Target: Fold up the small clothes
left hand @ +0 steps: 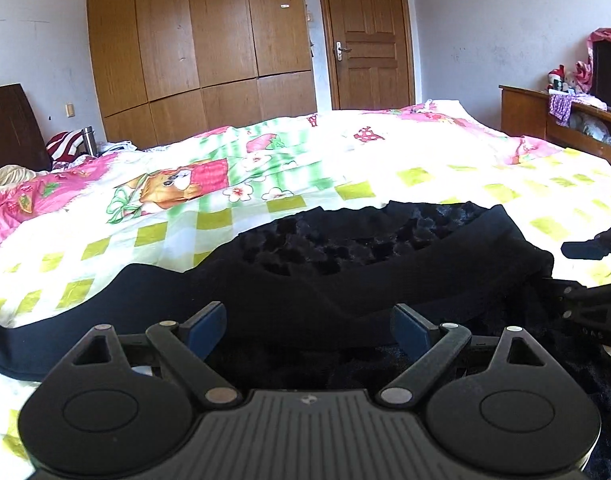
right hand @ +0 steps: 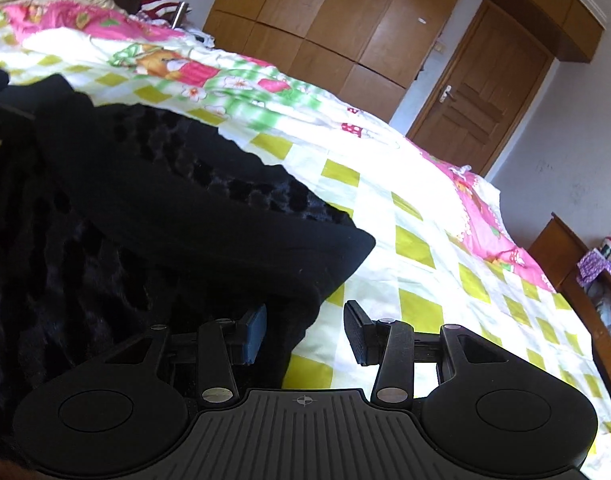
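A: Status? Black garment [left hand: 345, 272] lies on the bed [left hand: 425, 160], near its front edge, one smooth layer lapped over the furry part. Looks partly folded; squaring up remains.

B: Left gripper [left hand: 308, 326] fingers spread, straddling cloth, pinching nothing. Right gripper [right hand: 305, 330] also spread at the garment's right-hand end.

A: Only left view shows the dangling strap-like end; only right view shows that rounded end.

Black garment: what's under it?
The black garment lies on the checked bedsheet, which shows all around it. Anything beneath the fabric itself is covered.
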{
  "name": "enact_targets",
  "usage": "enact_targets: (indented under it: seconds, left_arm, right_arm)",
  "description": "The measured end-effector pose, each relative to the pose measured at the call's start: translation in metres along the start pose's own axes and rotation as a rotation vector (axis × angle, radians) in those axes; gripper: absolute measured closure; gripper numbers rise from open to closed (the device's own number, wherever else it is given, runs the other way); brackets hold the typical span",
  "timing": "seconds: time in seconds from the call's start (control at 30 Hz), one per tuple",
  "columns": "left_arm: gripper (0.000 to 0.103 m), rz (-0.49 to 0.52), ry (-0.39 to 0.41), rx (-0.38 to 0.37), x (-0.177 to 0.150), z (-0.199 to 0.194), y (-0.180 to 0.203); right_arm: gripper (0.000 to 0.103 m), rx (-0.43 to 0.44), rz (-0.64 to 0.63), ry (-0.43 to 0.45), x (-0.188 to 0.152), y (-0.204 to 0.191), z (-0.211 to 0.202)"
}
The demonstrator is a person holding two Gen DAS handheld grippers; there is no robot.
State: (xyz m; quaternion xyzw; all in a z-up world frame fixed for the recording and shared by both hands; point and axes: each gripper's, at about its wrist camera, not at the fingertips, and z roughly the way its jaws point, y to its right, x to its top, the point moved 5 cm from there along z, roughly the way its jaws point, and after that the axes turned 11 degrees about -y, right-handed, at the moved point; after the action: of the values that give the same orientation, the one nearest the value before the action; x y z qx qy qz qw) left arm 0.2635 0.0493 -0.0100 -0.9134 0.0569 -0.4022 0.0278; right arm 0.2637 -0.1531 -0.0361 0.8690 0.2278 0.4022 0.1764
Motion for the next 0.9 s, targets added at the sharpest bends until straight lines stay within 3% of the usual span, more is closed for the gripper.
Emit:
enact_targets:
  seconds: [0.07,0.1,0.17,0.3,0.4,0.47,0.57,0.73,0.9]
  left_arm:
    - [0.003,0.013,-0.024,-0.005,0.003,0.008,0.008]
    - [0.003,0.017,-0.032,-0.011,0.004,0.012,0.011]
    - [0.003,0.022,-0.043,-0.016,0.006,0.017,0.016]
    - [0.003,0.034,-0.047,-0.02,0.005,0.031,0.027]
    - [0.003,0.05,-0.158,-0.037,-0.006,0.056,0.033]
    - [0.003,0.046,-0.204,-0.044,-0.015,0.062,0.032]
    - [0.003,0.043,-0.191,-0.045,-0.019,0.052,0.026]
    - [0.003,-0.009,-0.138,-0.024,-0.009,0.046,0.004]
    - [0.003,-0.005,-0.16,-0.027,-0.01,0.049,-0.008]
  right_arm:
    - [0.066,-0.04,0.011,0.024,0.005,-0.004,0.012]
    - [0.073,-0.049,0.044,0.024,0.009,-0.002,0.017]
    - [0.086,-0.024,0.189,-0.01,0.012,0.016,0.028]
    - [0.086,0.025,0.45,-0.092,-0.009,0.057,0.034]
    - [0.085,0.088,0.593,-0.145,-0.027,0.078,0.04]
    - [0.084,0.068,0.561,-0.136,-0.027,0.076,0.035]
    - [0.08,0.075,0.494,-0.143,-0.023,0.071,0.024]
    - [0.077,-0.006,0.365,-0.077,-0.019,0.058,-0.014]
    - [0.07,-0.074,0.096,-0.063,-0.013,0.029,-0.041]
